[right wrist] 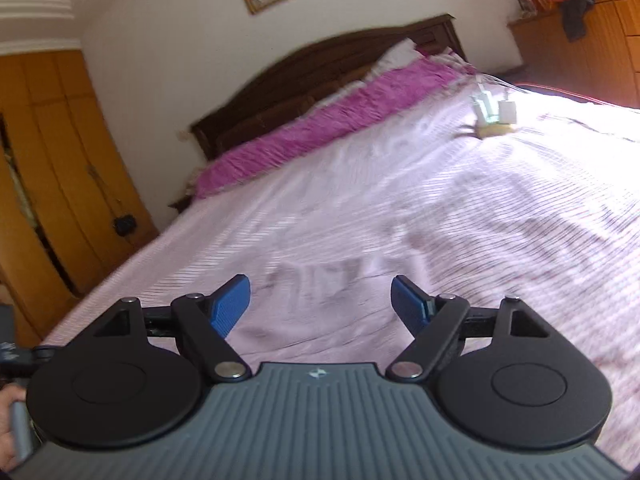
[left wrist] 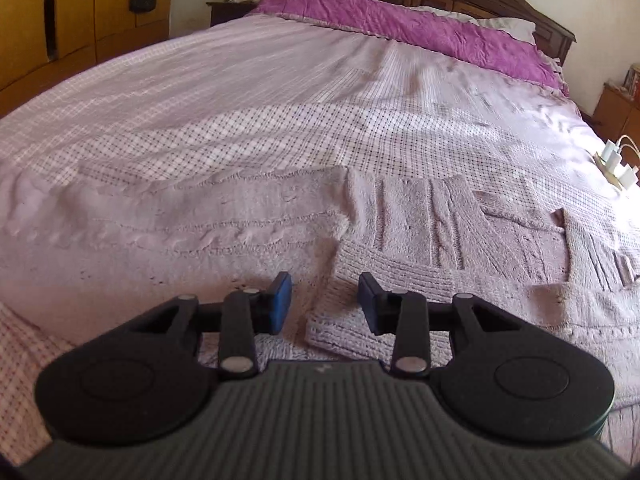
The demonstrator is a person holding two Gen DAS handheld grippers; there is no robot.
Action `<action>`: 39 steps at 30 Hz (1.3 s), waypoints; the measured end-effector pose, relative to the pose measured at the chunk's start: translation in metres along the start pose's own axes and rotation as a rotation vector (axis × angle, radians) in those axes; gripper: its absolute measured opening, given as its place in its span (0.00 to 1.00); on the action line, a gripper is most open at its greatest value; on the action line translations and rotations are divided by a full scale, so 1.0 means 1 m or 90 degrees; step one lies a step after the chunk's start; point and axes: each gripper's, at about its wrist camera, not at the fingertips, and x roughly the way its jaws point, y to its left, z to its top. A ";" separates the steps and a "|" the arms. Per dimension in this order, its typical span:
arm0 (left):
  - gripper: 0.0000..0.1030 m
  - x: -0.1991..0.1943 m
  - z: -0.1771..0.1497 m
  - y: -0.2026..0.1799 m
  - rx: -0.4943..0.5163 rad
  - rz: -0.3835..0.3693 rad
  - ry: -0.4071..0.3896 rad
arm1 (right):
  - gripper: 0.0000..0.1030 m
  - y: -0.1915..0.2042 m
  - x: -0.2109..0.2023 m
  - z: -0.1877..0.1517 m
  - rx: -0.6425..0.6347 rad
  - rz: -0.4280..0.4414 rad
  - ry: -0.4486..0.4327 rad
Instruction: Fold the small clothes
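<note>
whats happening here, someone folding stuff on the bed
A person holds a two-finger gripper in each hand over a bed. A pale knitted sweater lies spread flat on the checked bedspread. The left gripper is open, low over a ribbed edge of the sweater, gripping nothing. The right gripper is open too, over bare bedspread.

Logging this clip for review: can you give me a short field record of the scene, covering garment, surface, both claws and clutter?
garment: pale knit sweater, lying flat, one sleeve folded across the body
surface: bed with checked lilac bedspread
left claw: open, empty, over the sweater's near edge
right claw: open, empty, over bare bedspread; view blurred
clutter: power strip with white chargers near the bed's edge
pillows: magenta cover at the headboard
</note>
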 end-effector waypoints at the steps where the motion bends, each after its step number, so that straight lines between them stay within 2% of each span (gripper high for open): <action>1: 0.39 0.001 -0.001 0.001 -0.008 -0.005 -0.002 | 0.80 -0.010 0.009 0.004 0.020 -0.003 0.007; 5: 0.39 0.003 -0.001 0.005 -0.029 -0.031 -0.001 | 0.80 -0.033 0.044 0.009 0.026 -0.011 0.037; 9: 0.39 0.002 -0.003 -0.002 0.001 -0.062 -0.003 | 0.80 -0.049 0.073 -0.001 0.043 0.012 0.086; 12: 0.38 0.004 -0.007 -0.014 0.054 -0.043 -0.011 | 0.79 -0.052 0.081 -0.006 0.051 0.035 0.082; 14: 0.37 0.007 -0.008 -0.018 0.068 -0.037 -0.017 | 0.78 -0.053 0.084 -0.005 0.056 0.046 0.080; 15: 0.23 0.007 -0.008 -0.019 0.071 -0.041 -0.022 | 0.76 -0.054 0.087 -0.005 0.058 0.047 0.082; 16: 0.13 0.006 -0.008 -0.021 0.071 -0.050 -0.024 | 0.61 -0.052 0.090 -0.006 0.054 0.047 0.085; 17: 0.13 0.004 -0.008 -0.022 0.069 -0.054 -0.030 | 0.32 -0.051 0.092 -0.006 0.049 0.045 0.090; 18: 0.12 -0.001 -0.008 -0.024 0.075 -0.052 -0.048 | 0.19 -0.048 0.094 -0.006 0.042 0.041 0.088; 19: 0.12 -0.010 -0.008 -0.026 0.087 -0.048 -0.074 | 0.11 -0.046 0.090 -0.006 0.036 0.043 0.072; 21: 0.12 -0.024 -0.007 -0.030 0.106 -0.024 -0.120 | 0.10 -0.041 0.075 -0.005 0.020 0.038 0.016; 23: 0.12 -0.026 -0.006 -0.028 0.103 -0.002 -0.125 | 0.10 -0.036 0.069 -0.004 -0.004 0.009 -0.012; 26: 0.13 -0.007 -0.011 -0.026 0.111 0.024 -0.080 | 0.10 -0.034 0.077 -0.007 -0.015 -0.024 0.017; 28: 0.14 0.006 -0.016 -0.025 0.109 0.024 -0.050 | 0.10 -0.037 0.084 -0.007 -0.004 -0.039 0.046; 30: 0.15 0.009 -0.020 -0.024 0.109 0.029 -0.056 | 0.11 -0.044 0.089 -0.008 0.019 -0.051 0.066; 33: 0.16 0.010 -0.020 -0.025 0.113 0.029 -0.054 | 0.12 -0.054 0.091 -0.010 0.048 -0.037 0.074; 35: 0.18 0.007 -0.019 -0.022 0.107 0.022 -0.053 | 0.18 -0.056 0.091 -0.010 0.055 -0.027 0.074; 39: 0.32 -0.008 -0.019 -0.016 0.084 0.021 -0.050 | 0.36 -0.054 0.076 -0.007 0.057 -0.036 0.059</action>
